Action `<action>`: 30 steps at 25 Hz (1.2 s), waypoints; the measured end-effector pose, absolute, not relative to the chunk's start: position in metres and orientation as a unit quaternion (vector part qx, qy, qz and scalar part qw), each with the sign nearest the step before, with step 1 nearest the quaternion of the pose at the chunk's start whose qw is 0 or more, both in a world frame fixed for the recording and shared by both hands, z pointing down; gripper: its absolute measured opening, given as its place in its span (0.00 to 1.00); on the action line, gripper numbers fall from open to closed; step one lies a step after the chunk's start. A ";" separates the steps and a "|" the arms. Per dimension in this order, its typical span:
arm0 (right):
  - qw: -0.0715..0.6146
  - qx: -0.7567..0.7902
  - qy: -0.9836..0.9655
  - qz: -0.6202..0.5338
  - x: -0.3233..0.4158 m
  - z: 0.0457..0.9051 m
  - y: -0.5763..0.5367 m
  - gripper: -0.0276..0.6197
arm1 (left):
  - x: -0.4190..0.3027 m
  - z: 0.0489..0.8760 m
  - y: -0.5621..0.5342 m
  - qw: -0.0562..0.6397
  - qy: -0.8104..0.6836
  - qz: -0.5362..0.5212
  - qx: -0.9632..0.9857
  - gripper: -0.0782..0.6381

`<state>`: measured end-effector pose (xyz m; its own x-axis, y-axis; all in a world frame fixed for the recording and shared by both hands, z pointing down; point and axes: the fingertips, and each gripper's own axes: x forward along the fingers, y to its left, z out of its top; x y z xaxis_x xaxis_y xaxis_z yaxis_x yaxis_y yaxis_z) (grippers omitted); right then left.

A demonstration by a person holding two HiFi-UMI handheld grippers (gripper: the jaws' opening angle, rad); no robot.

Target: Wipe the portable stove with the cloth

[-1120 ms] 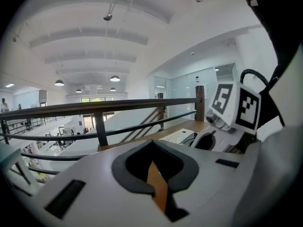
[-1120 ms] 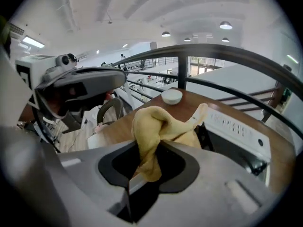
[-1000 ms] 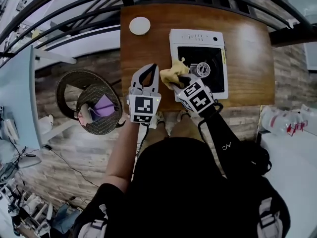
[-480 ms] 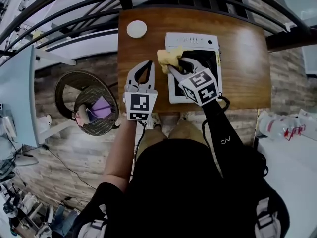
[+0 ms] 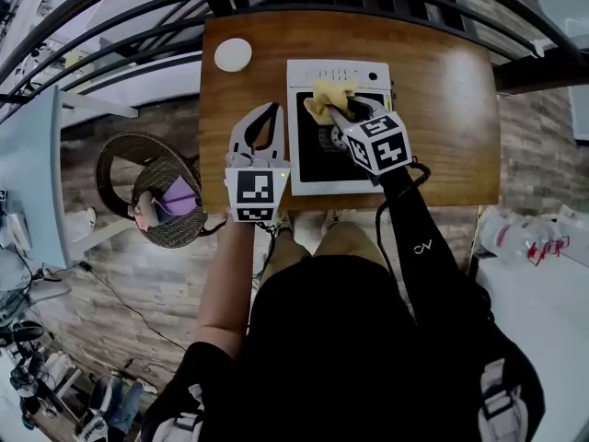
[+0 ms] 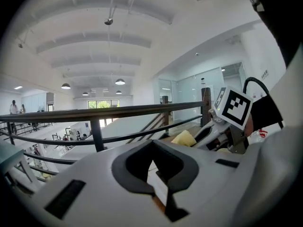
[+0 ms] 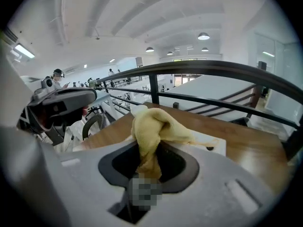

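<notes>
Left gripper closed on nothing over the wooden worktop, just left of the portable stove, right gripper clamped on the yellow cloth, cloth bunched at the stove's far edge, white round disc at the far-left corner

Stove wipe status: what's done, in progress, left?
Done: the yellow cloth is picked up and pinched in the right tool. In hand: the cloth sits on the portable stove's far edge, near its controls. Left: likely the black top and near rim, though cleanliness can't be judged here. The left tool is shut and empty, beside the stove.
</notes>
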<state>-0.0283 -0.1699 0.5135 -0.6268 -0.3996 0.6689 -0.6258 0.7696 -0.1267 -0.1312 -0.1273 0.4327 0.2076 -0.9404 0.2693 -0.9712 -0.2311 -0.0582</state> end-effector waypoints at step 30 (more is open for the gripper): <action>0.318 0.188 -0.915 0.165 -0.109 0.516 -0.086 0.19 | -0.168 0.445 -0.093 0.066 -0.652 0.149 0.740 0.12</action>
